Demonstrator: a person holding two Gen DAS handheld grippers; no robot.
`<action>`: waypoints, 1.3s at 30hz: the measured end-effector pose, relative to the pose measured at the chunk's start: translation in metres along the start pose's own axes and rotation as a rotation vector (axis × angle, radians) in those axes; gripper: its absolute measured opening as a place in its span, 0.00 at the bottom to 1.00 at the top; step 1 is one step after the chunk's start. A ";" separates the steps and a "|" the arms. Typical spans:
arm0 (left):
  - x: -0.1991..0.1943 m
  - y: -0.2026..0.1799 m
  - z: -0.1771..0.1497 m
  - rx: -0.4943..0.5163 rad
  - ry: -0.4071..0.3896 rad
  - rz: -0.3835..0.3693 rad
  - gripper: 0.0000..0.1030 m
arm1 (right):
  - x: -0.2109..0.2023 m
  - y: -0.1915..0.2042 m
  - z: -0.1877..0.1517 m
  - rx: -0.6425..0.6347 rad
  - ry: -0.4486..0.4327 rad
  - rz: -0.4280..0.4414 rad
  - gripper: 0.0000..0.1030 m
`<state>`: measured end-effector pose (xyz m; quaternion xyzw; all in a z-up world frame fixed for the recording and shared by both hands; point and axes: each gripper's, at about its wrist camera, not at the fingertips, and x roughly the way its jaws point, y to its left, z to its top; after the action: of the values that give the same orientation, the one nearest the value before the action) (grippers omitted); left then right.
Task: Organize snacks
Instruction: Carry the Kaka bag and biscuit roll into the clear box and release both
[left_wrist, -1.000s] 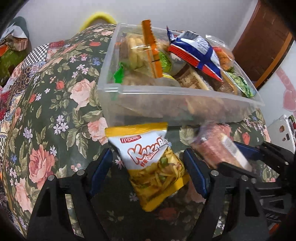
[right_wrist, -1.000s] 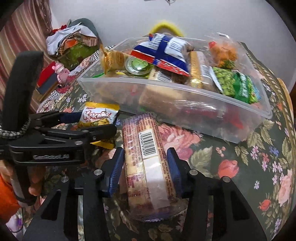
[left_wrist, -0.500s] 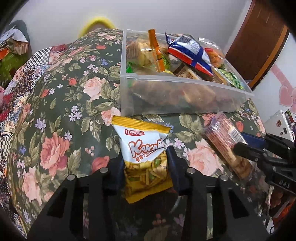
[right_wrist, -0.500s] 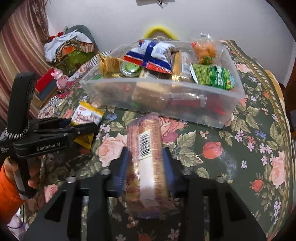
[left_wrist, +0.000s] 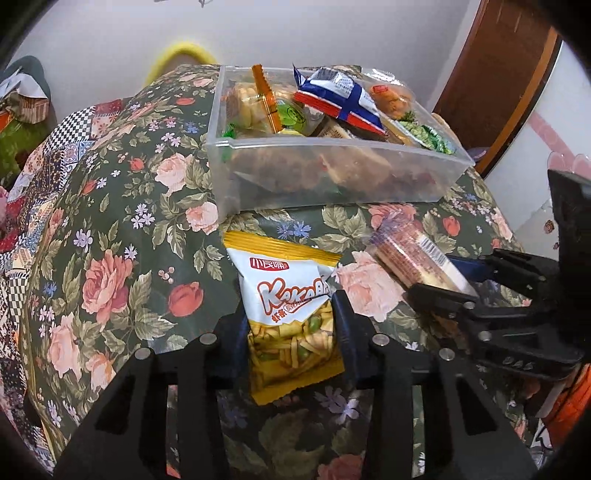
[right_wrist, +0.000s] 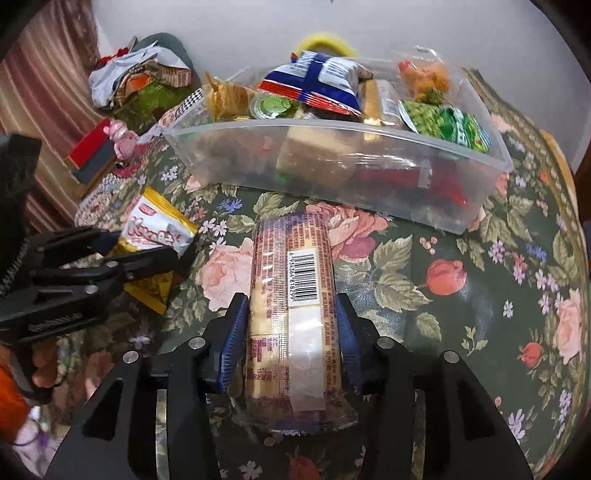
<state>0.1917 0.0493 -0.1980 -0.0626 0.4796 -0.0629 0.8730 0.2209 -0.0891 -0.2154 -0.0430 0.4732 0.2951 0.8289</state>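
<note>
My left gripper (left_wrist: 291, 325) is shut on a yellow-and-white KakaBar snack bag (left_wrist: 286, 295) and holds it above the floral tablecloth. My right gripper (right_wrist: 291, 325) is shut on a long clear-wrapped biscuit roll (right_wrist: 295, 295) with a barcode on top. Each gripper shows in the other's view: the left gripper with its bag (right_wrist: 155, 236) at the left, the right gripper with its roll (left_wrist: 413, 254) at the right. A clear plastic bin (left_wrist: 332, 177) full of mixed snacks stands on the table beyond both grippers; it also shows in the right wrist view (right_wrist: 332, 173).
The floral tablecloth (left_wrist: 110, 229) covers a round table. A blue-and-white bag (right_wrist: 317, 81) lies on top of the bin's pile. Clutter and a pink toy (right_wrist: 118, 136) lie off the table's left. A wooden door (left_wrist: 498, 74) stands at the right.
Both grippers closed on their snacks, the left on the KakaBar bag and the right on the biscuit roll, and drew back a little from the bin, lifting them.
</note>
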 end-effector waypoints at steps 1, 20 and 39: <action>-0.001 0.000 0.001 -0.005 -0.001 -0.004 0.40 | 0.001 0.002 0.000 -0.009 -0.006 -0.014 0.41; -0.067 -0.019 0.067 0.021 -0.215 -0.027 0.40 | -0.076 -0.003 0.043 -0.008 -0.268 -0.052 0.41; -0.008 -0.017 0.157 0.017 -0.237 -0.002 0.40 | -0.063 -0.036 0.107 0.035 -0.347 -0.115 0.41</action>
<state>0.3193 0.0418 -0.1051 -0.0626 0.3725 -0.0599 0.9240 0.2968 -0.1096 -0.1130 -0.0040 0.3247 0.2418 0.9144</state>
